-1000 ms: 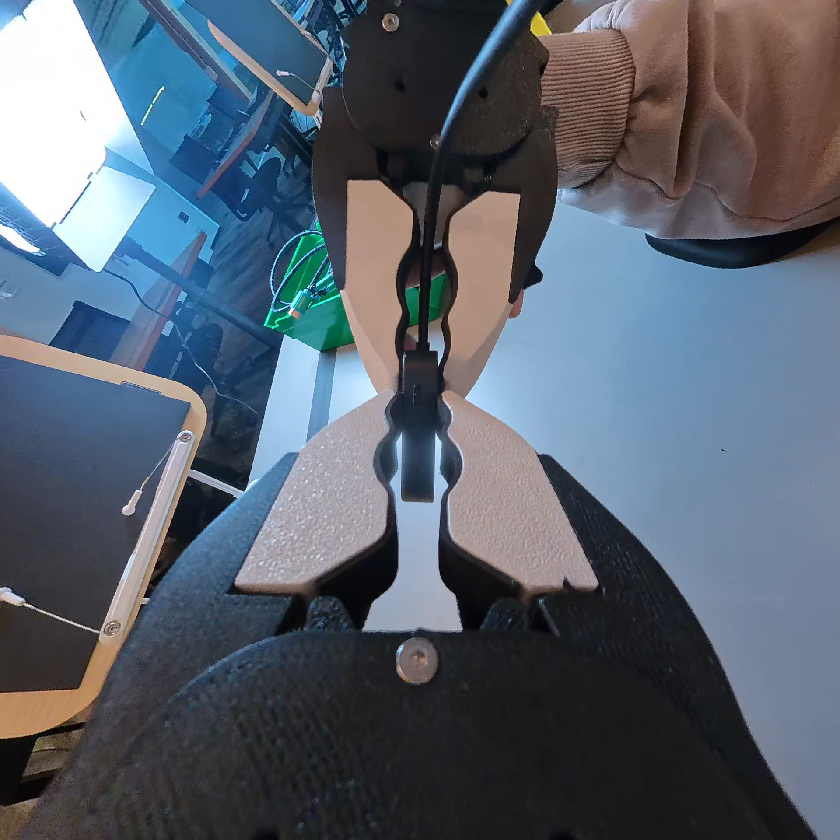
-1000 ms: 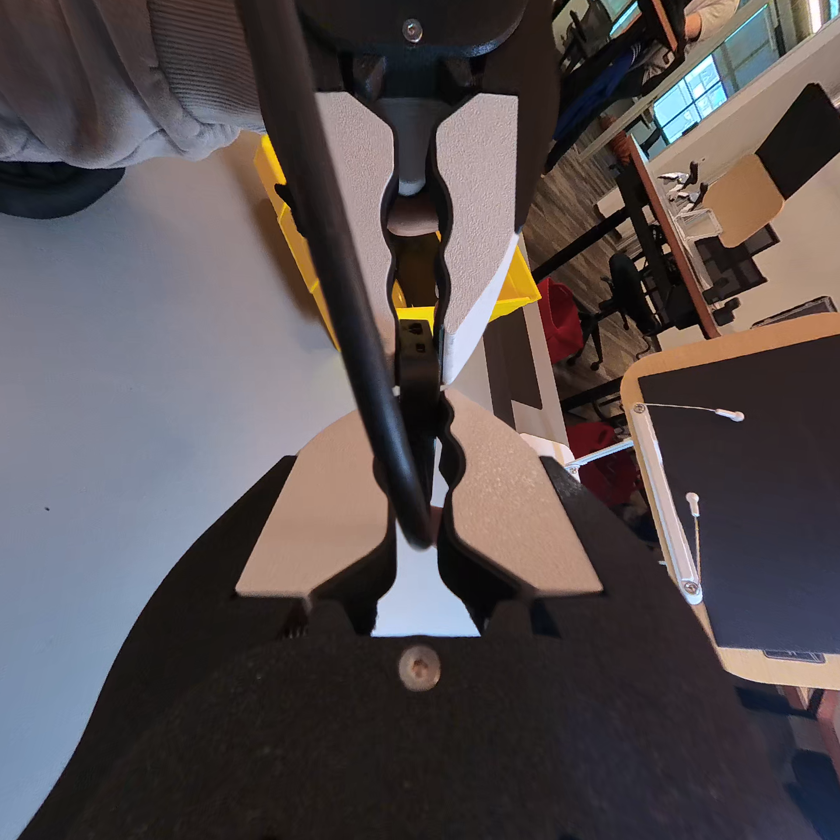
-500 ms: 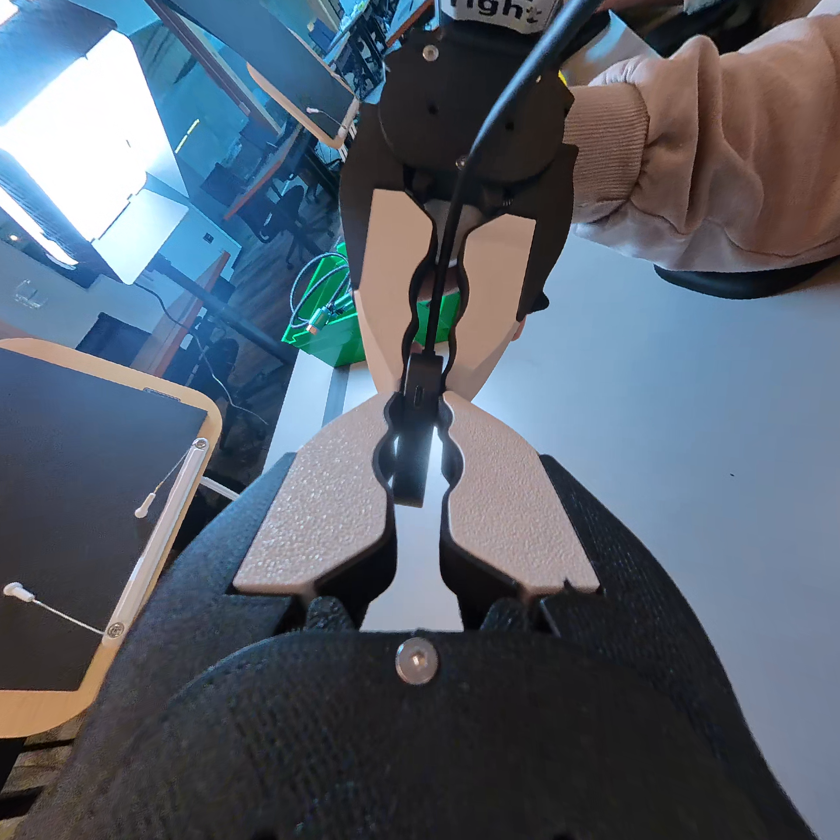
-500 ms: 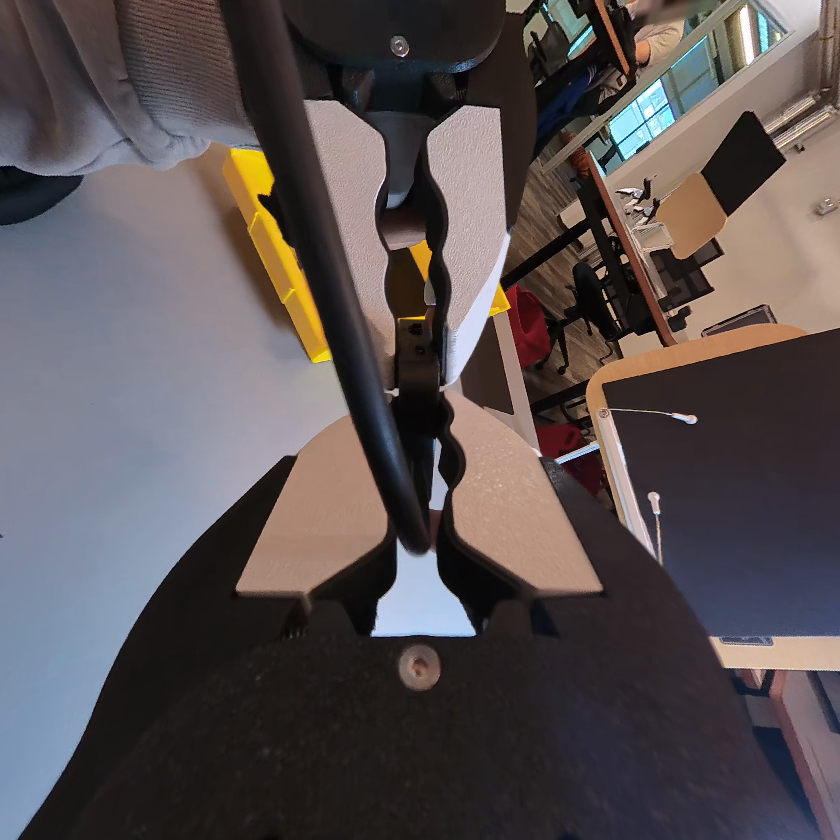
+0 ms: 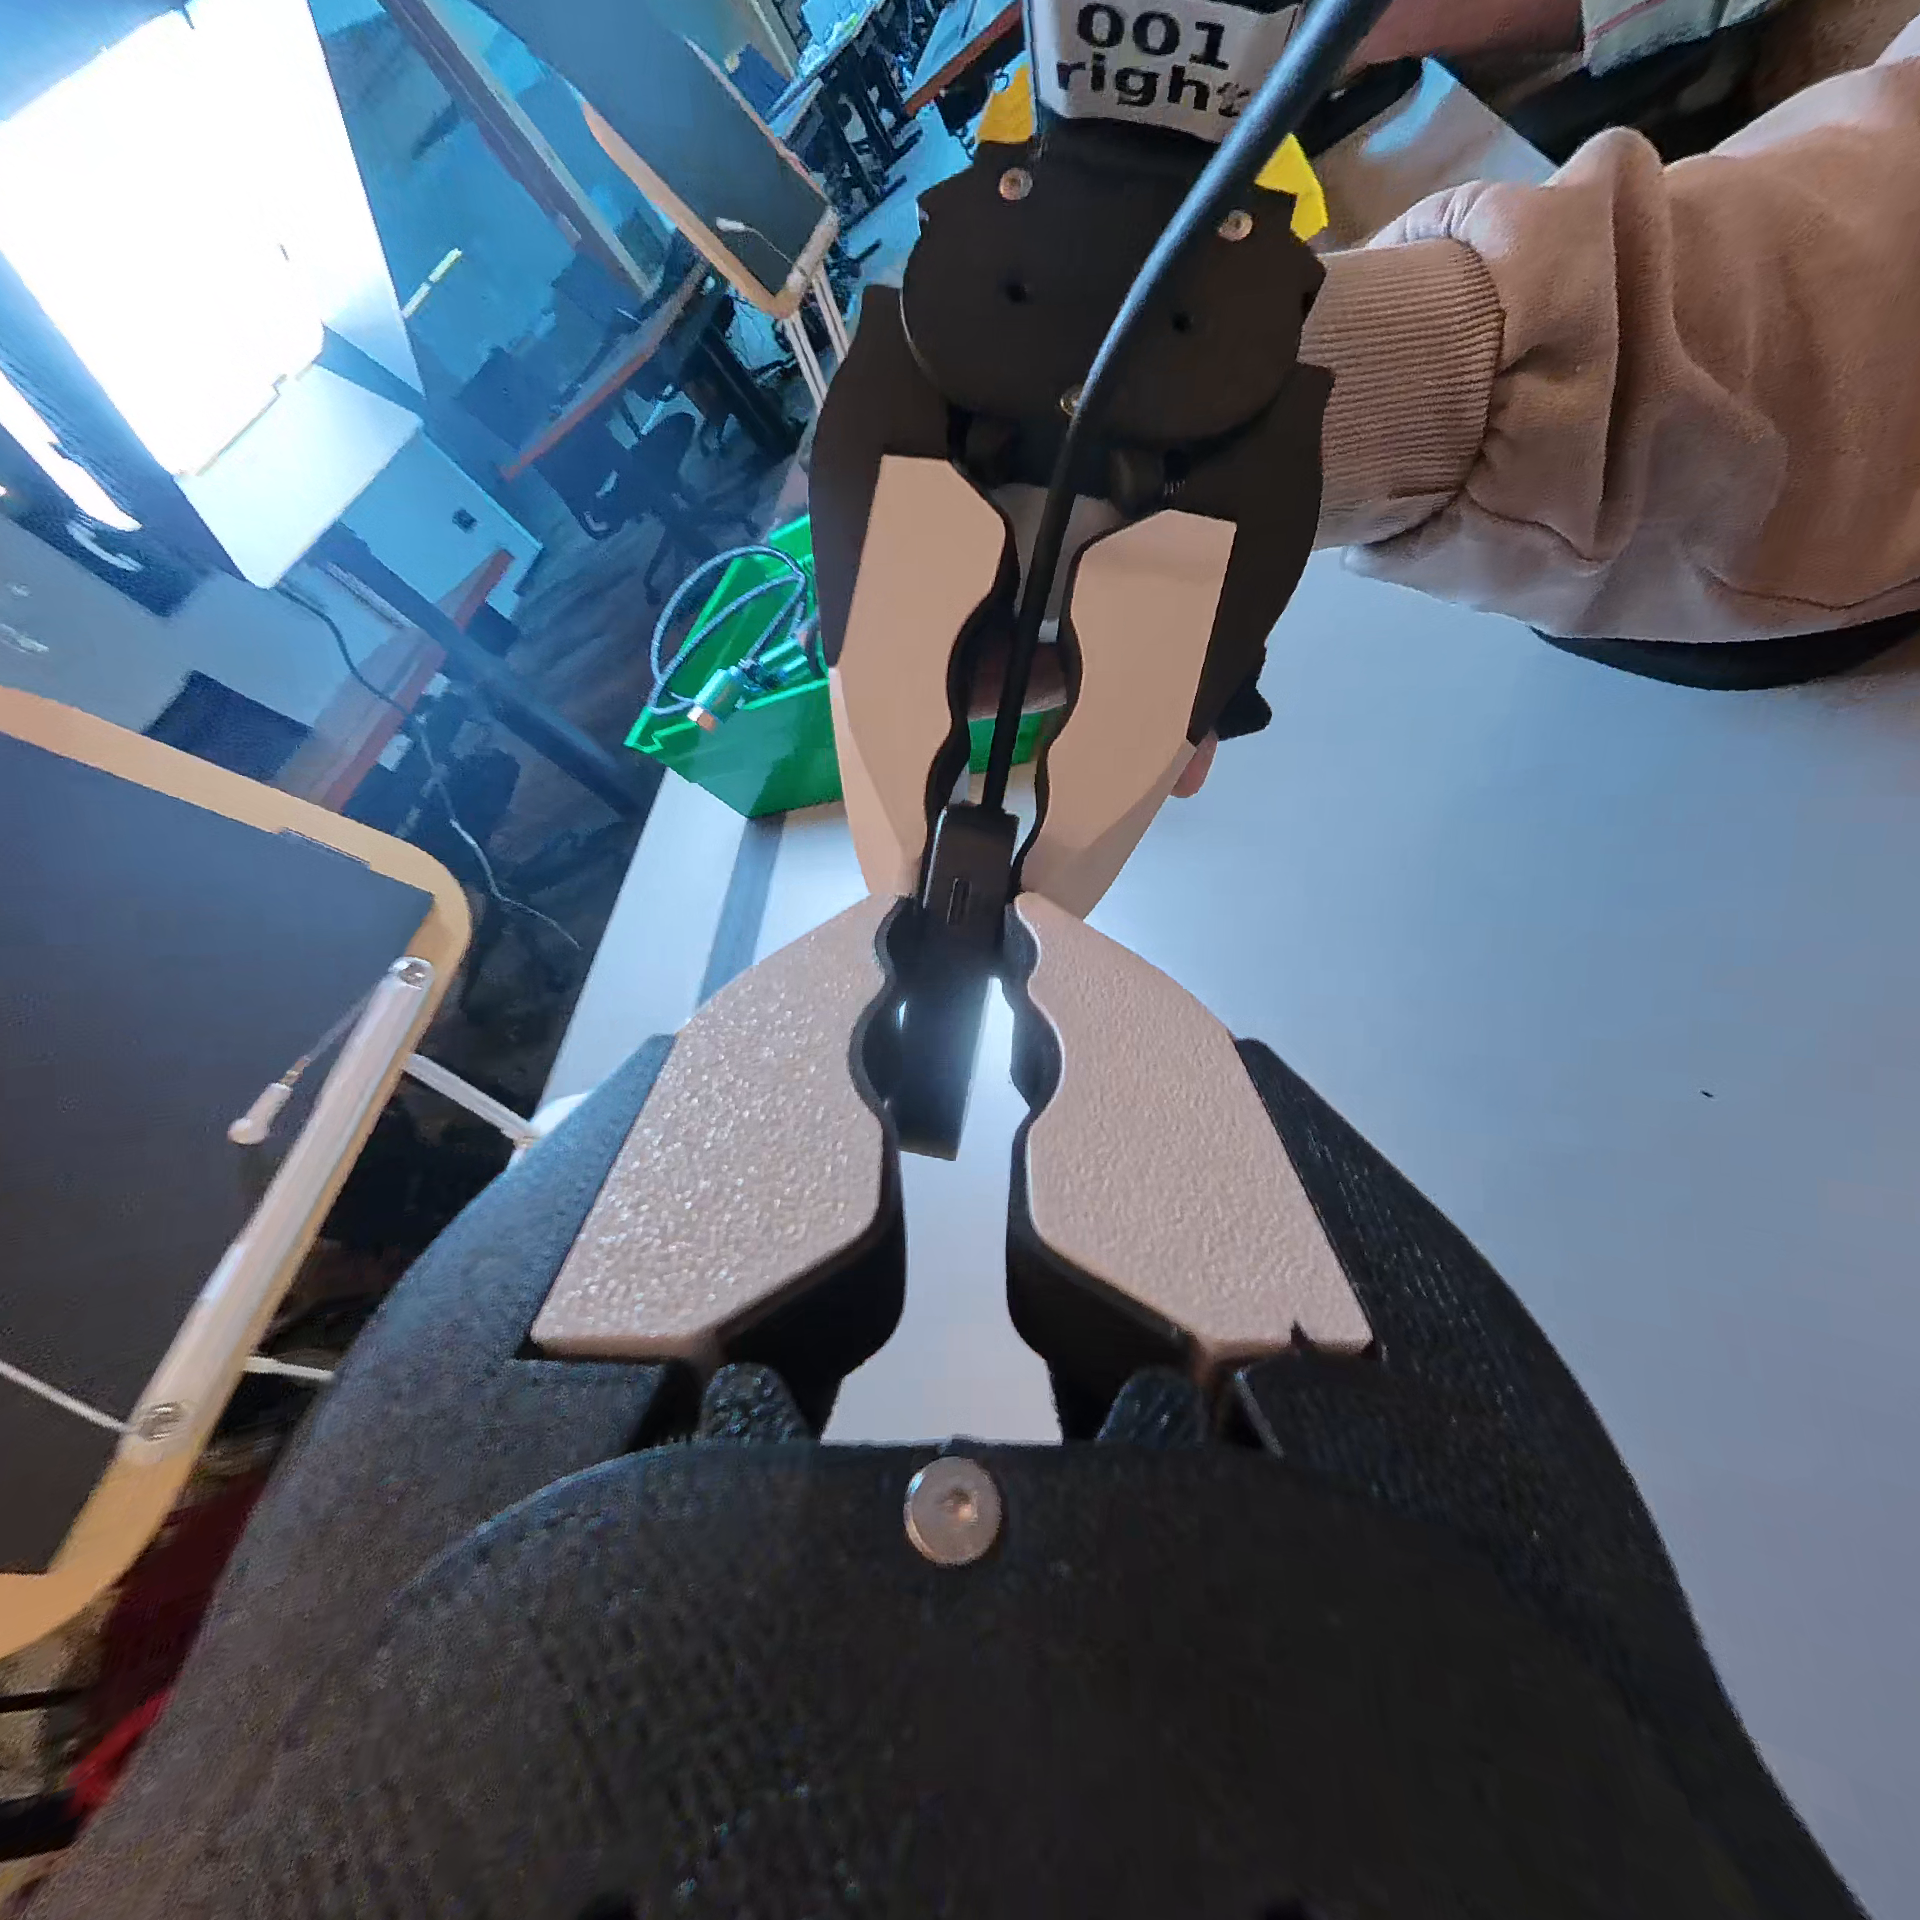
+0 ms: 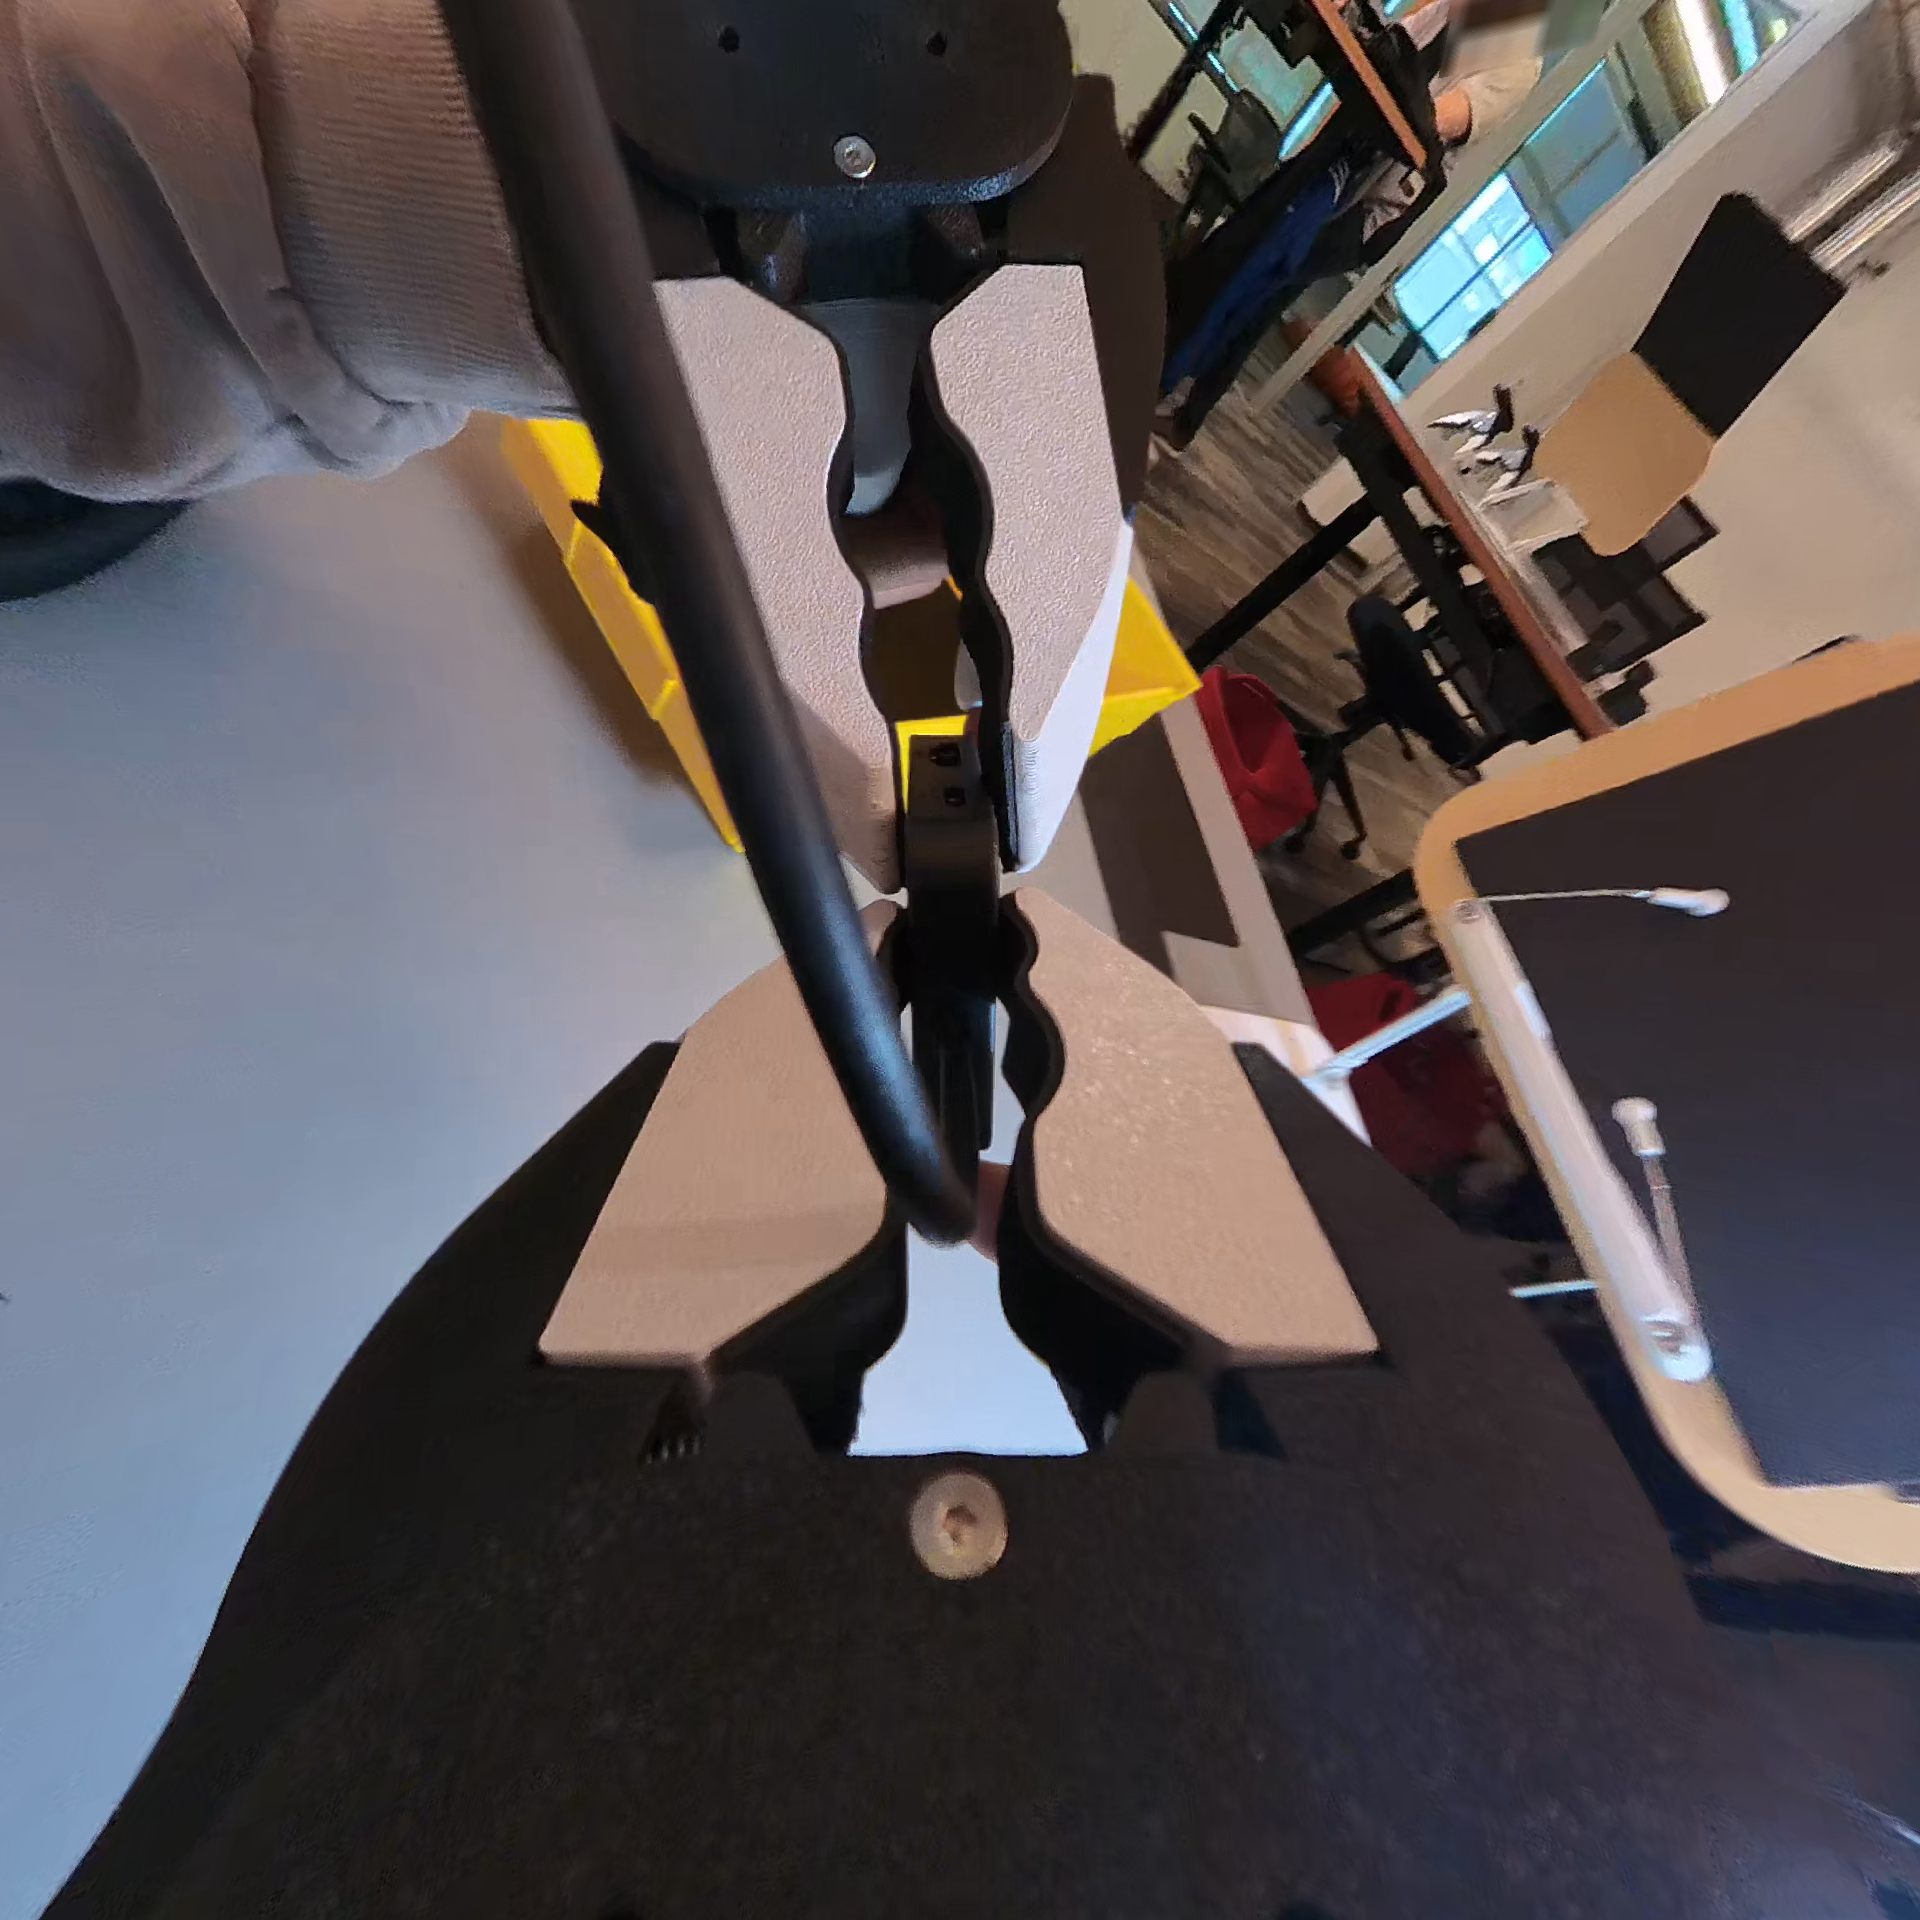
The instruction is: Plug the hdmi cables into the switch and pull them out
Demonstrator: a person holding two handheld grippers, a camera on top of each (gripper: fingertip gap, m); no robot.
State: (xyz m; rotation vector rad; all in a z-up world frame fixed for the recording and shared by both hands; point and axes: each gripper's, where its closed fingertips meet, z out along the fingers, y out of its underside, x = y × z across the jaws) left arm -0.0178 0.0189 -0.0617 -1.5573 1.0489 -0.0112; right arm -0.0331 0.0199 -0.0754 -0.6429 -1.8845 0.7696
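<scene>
1. Left wrist view: the left gripper (image 5: 951,940) is clamped on a flat black switch (image 5: 935,1049), held above the white table (image 5: 1507,987). The right gripper (image 5: 961,873) faces it tip to tip, gripping the HDMI plug (image 5: 971,847), whose cable (image 5: 1049,540) trails back over it. Plug and switch lie along one line, touching.

2. Right wrist view: the right gripper (image 6: 951,940) is closed on the plug (image 6: 951,997); the switch (image 6: 943,821) lies straight ahead in the left gripper (image 6: 940,831). Whether the plug is fully seated cannot be told.

White table (image 5: 1507,1039): green bin (image 5: 758,738) (cables inside) at far edge; yellow bin (image 6: 623,613).
</scene>
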